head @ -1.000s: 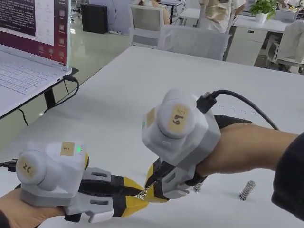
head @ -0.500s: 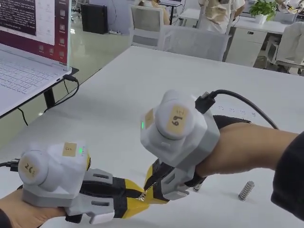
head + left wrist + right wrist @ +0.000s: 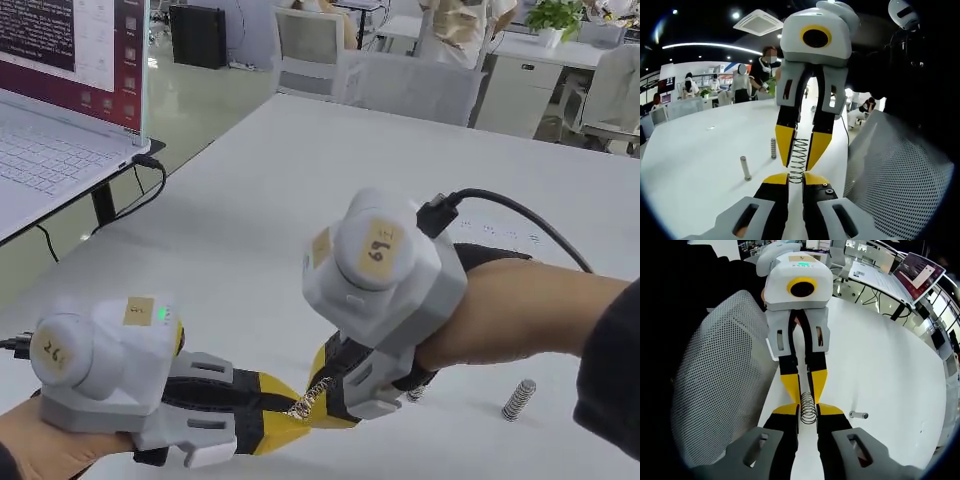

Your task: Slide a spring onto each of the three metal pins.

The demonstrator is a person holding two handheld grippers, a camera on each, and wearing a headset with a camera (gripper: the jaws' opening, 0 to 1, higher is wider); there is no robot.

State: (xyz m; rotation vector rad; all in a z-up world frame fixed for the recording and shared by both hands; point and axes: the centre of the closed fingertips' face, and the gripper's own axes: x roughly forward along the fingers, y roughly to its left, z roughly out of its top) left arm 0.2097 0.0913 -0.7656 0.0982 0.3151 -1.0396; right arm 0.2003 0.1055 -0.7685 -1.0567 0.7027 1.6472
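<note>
Steel spring (image 3: 799, 152) is clenched at one end by my left claw (image 3: 795, 178), at the other by my right claw (image 3: 808, 410), over the table (image 3: 700, 160); a bare pin (image 3: 745, 168) stands near, a spare spring (image 3: 518, 400) waits apart, so I judge threading barely begun, no pin confirmed sprung.

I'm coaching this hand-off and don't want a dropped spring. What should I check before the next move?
1. Spring held between the two grippers: ok.
2. Left gripper shut on its end: ok.
3. Right gripper shut on the other end: ok.
4. Bare pin standing on the table, free to load: ok.
5. Anything inside the spring: cannot tell.
6. Spare spring lying on the table: ok.
</note>
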